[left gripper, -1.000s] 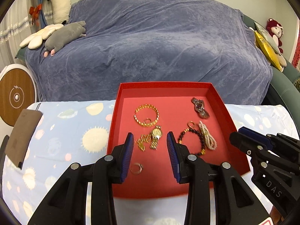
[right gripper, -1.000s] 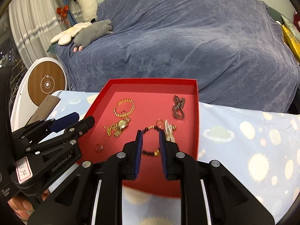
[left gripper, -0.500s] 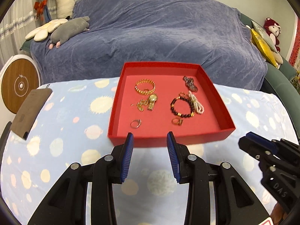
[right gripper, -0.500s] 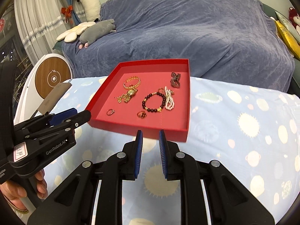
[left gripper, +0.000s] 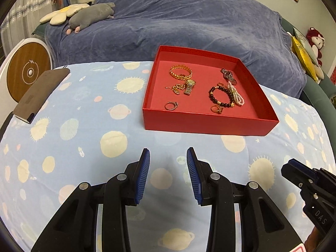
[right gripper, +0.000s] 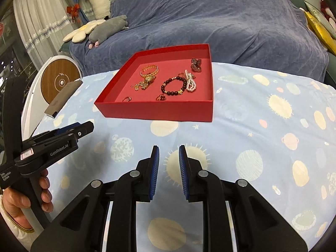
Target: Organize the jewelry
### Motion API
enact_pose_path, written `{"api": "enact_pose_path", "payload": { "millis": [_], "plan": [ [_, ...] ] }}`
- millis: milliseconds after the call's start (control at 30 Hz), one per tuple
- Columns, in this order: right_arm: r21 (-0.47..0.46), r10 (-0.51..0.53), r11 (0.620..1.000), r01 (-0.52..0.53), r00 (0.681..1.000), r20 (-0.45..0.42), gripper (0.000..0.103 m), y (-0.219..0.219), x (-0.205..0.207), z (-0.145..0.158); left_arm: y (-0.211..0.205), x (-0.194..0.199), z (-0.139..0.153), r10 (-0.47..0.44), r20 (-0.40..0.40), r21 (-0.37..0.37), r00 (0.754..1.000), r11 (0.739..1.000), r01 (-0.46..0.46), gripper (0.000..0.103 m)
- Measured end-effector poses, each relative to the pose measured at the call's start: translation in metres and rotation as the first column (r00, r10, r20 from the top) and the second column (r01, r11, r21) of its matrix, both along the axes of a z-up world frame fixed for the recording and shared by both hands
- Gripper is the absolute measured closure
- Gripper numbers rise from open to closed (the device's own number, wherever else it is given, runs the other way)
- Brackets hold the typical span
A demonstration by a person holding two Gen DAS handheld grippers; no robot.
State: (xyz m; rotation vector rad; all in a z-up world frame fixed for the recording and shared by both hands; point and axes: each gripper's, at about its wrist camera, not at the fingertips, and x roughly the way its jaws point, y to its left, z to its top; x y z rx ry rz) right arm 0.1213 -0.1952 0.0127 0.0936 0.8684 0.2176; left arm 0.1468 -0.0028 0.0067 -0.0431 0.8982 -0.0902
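Observation:
A red tray (left gripper: 210,126) (right gripper: 157,111) stands on the planet-print cloth and holds the jewelry. Inside lie a gold bracelet (left gripper: 181,72) (right gripper: 149,70), a gold watch (left gripper: 189,86) (right gripper: 147,82), a silver ring (left gripper: 171,105) (right gripper: 127,99), a dark bead bracelet (left gripper: 210,93) (right gripper: 162,88), a pearl bracelet (left gripper: 236,93) (right gripper: 190,82), a dark watch (left gripper: 227,75) (right gripper: 196,64) and a red-stone ring (left gripper: 217,109) (right gripper: 161,98). My left gripper (left gripper: 168,155) (right gripper: 90,126) hangs open over the cloth, short of the tray. My right gripper (right gripper: 169,150) (left gripper: 294,172) shows a narrow gap, with nothing in it.
A brown flat case (left gripper: 40,92) (right gripper: 63,96) lies at the table's left edge. A round wood-faced device (left gripper: 27,71) stands beyond it. A blue-covered sofa (left gripper: 189,21) with plush toys fills the back. A hand (right gripper: 21,201) grips the left tool's handle.
Both grippers have drawn back from above the tray toward the near side of the table; the tray now lies well ahead of them. Neither jaw gap has visibly changed.

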Motion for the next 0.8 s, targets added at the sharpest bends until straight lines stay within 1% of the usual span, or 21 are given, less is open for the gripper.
{"api": "enact_pose_path", "payload": {
  "millis": [67, 167, 233, 300, 333, 367, 400, 467, 500, 533, 567, 600, 633, 700, 800],
  "plan": [
    [-0.027, 0.010, 1.000, -0.010, 1.000, 0.010, 0.083, 0.005, 0.001, -0.002, -0.006, -0.002, 0.001, -0.018, 0.016, 0.011, 1.000, 1.000, 0.018, 0.068],
    [-0.040, 0.019, 0.999, -0.019, 1.000, 0.008, 0.084, 0.008, 0.005, -0.006, -0.015, -0.004, 0.000, -0.044, 0.027, 0.031, 0.999, 0.999, 0.043, 0.068],
    [-0.045, 0.021, 0.999, -0.021, 1.000, 0.002, 0.084, 0.009, 0.006, -0.010, -0.019, -0.003, -0.004, -0.053, 0.023, 0.042, 0.998, 0.998, 0.052, 0.068],
    [-0.054, 0.021, 0.998, -0.021, 1.000, -0.002, 0.084, 0.010, 0.007, -0.012, -0.020, -0.002, -0.008, -0.060, 0.007, 0.034, 0.998, 0.998, 0.060, 0.068],
    [-0.058, 0.020, 0.998, -0.020, 1.000, -0.001, 0.080, 0.010, 0.007, -0.013, -0.021, -0.001, -0.011, -0.065, 0.000, 0.032, 0.998, 0.997, 0.065, 0.068],
    [-0.063, 0.016, 0.998, -0.016, 1.000, 0.002, 0.072, 0.010, 0.007, -0.013, -0.023, -0.001, -0.013, -0.064, -0.006, 0.036, 0.998, 0.997, 0.064, 0.068],
    [-0.068, 0.013, 0.998, -0.012, 1.000, 0.008, 0.068, 0.011, 0.007, -0.014, -0.023, 0.000, -0.014, -0.066, -0.009, 0.035, 0.998, 0.997, 0.067, 0.067],
    [-0.083, 0.012, 0.996, -0.011, 1.000, 0.013, 0.067, 0.013, 0.008, -0.014, -0.026, 0.000, -0.015, -0.065, -0.009, 0.041, 0.998, 0.997, 0.065, 0.057],
    [-0.088, 0.012, 0.996, -0.011, 1.000, 0.015, 0.066, 0.013, 0.008, -0.014, -0.026, -0.001, -0.015, -0.068, -0.004, 0.041, 0.998, 0.997, 0.068, 0.056],
    [-0.091, 0.010, 0.996, -0.008, 1.000, 0.017, 0.064, 0.012, 0.008, -0.014, -0.028, -0.001, -0.014, -0.072, -0.003, 0.044, 0.997, 0.996, 0.072, 0.053],
    [-0.091, 0.006, 0.996, -0.004, 1.000, 0.021, 0.059, 0.011, 0.008, -0.014, -0.029, -0.002, -0.014, -0.072, -0.001, 0.049, 0.997, 0.996, 0.071, 0.047],
    [-0.090, 0.003, 0.996, 0.000, 1.000, 0.026, 0.054, 0.011, 0.008, -0.013, -0.030, -0.003, -0.014, -0.069, 0.006, 0.054, 0.998, 0.996, 0.069, 0.044],
    [-0.090, -0.002, 0.996, 0.004, 1.000, 0.030, 0.052, 0.011, 0.007, -0.012, -0.031, -0.003, -0.013, -0.065, 0.013, 0.059, 0.998, 0.996, 0.064, 0.040],
    [-0.093, -0.008, 0.996, 0.012, 0.999, 0.038, 0.046, 0.010, 0.006, -0.010, -0.032, -0.004, -0.011, -0.064, 0.024, 0.070, 0.998, 0.996, 0.062, 0.038],
    [-0.096, -0.020, 0.995, 0.025, 0.998, 0.053, 0.041, 0.009, 0.006, -0.007, -0.035, -0.004, -0.010, -0.063, 0.031, 0.083, 0.998, 0.995, 0.060, 0.035]
  ]
}}
